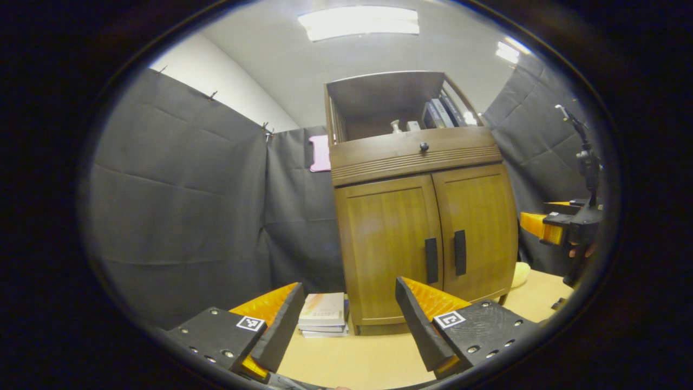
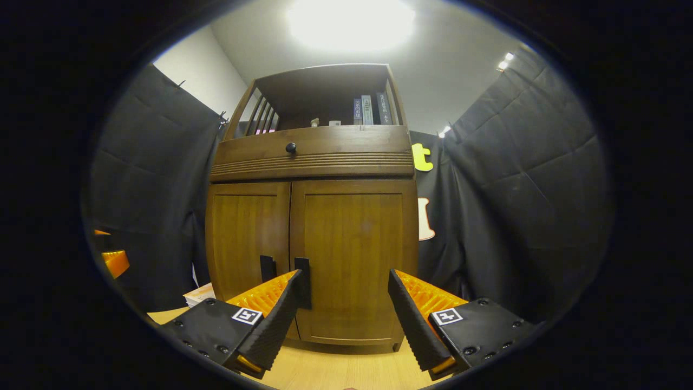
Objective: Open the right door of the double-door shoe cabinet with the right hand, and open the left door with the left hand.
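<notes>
shoe cabinet (image 2: 311, 238): both doors closed | top shelf: books (image 2: 370, 110) | both jaws: wide open, empty

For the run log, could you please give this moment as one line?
stage: approach | left door: closed | right door: closed | left gripper: open, clear | right gripper: open, near right handle

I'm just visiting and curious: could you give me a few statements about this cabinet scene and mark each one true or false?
1. Both cabinet doors are shut. True: the left door and right door sit flush.
2. The right gripper is clamped on a handle. False: it is open, short of the right handle.
3. Books lie stacked beside the cabinet. True.
4. The top shelf is bare. False: books stand there.
5. The left gripper is open. True.
</notes>
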